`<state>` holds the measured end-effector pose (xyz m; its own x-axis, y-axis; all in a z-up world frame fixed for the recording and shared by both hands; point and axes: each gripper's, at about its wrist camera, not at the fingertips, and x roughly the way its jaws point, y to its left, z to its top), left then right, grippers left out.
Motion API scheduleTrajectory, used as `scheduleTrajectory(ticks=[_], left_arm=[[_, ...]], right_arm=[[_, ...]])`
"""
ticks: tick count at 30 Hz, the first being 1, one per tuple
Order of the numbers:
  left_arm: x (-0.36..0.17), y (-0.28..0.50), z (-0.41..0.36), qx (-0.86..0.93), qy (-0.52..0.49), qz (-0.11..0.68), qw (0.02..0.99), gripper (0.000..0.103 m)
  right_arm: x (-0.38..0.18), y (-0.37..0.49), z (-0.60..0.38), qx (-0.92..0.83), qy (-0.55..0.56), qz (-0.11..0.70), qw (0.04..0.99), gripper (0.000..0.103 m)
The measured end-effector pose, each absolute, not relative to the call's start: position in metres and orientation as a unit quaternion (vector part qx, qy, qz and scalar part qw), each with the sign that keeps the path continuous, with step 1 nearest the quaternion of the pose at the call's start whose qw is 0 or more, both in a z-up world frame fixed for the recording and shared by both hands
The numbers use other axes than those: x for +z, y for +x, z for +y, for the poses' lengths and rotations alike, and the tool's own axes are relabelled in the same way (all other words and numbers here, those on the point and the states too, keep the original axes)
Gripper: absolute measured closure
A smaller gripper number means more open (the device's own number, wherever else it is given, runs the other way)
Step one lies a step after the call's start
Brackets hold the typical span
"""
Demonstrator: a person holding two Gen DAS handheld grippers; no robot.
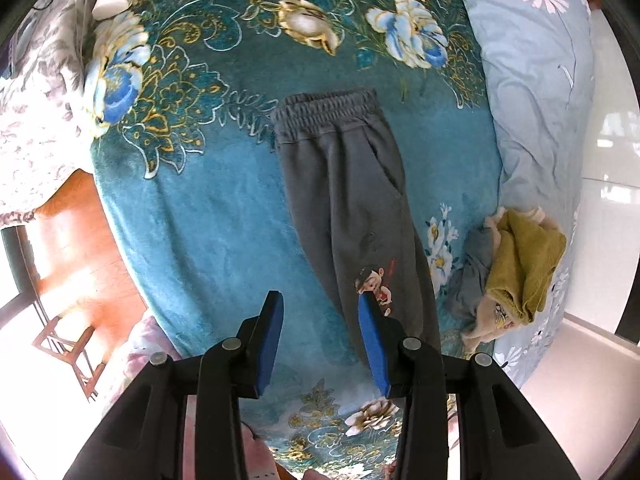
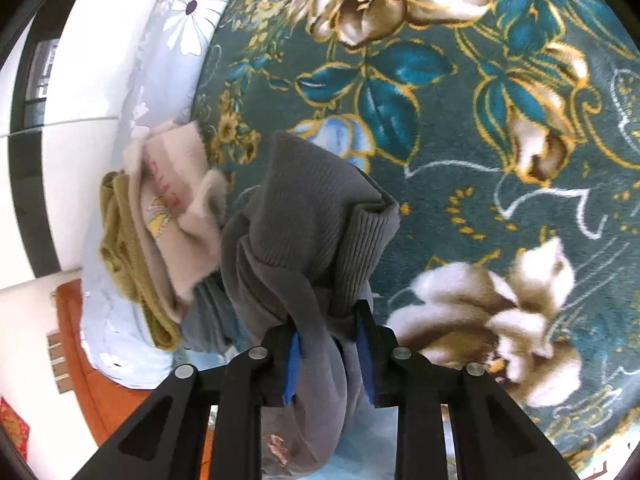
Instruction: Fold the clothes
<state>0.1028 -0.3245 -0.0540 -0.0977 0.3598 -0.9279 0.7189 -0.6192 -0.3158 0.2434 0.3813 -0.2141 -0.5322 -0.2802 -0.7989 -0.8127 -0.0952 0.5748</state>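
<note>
Grey sweatpants (image 1: 352,200) lie folded lengthwise on the teal floral blanket (image 1: 208,208), waistband at the far end, a cartoon print near the legs. My left gripper (image 1: 320,304) is open and empty, hovering over the lower legs; its right pad (image 1: 370,336) overlaps the cartoon print. In the right wrist view my right gripper (image 2: 328,320) is shut on the bunched ribbed cuff end of the sweatpants (image 2: 312,232) and holds it above the blanket (image 2: 480,140).
A small pile of clothes, olive-yellow and beige pieces (image 1: 520,264), sits at the blanket's right edge on a light blue flowered sheet (image 1: 536,80); it also shows in the right wrist view (image 2: 152,220). A wooden chair (image 1: 68,344) and orange floor lie left.
</note>
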Motion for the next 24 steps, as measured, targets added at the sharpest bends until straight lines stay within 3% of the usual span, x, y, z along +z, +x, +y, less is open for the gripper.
scheduleTrajectory(ticks=[2, 8, 13, 15, 24], left_arm=[[-0.060, 0.104, -0.331, -0.616, 0.653, 0.417, 0.143, 0.063], [-0.088, 0.086, -0.337, -0.607, 0.655, 0.434, 0.118, 0.063], [-0.114, 0.059, -0.320, -0.592, 0.657, 0.458, 0.092, 0.063], [-0.126, 0.045, -0.308, -0.583, 0.659, 0.468, 0.082, 0.063], [-0.173, -0.016, -0.256, -0.548, 0.675, 0.489, 0.068, 0.063]], right_arm=[[-0.209, 0.247, 0.381, 0.602, -0.433, 0.631, 0.226, 0.061], [-0.171, 0.259, 0.370, 0.636, -0.447, 0.575, 0.257, 0.059], [-0.150, 0.216, 0.328, 0.662, -0.478, 0.551, 0.174, 0.059], [-0.155, 0.195, 0.311, 0.656, -0.499, 0.545, 0.156, 0.058], [-0.215, 0.174, 0.304, 0.563, -0.538, 0.576, 0.248, 0.061]])
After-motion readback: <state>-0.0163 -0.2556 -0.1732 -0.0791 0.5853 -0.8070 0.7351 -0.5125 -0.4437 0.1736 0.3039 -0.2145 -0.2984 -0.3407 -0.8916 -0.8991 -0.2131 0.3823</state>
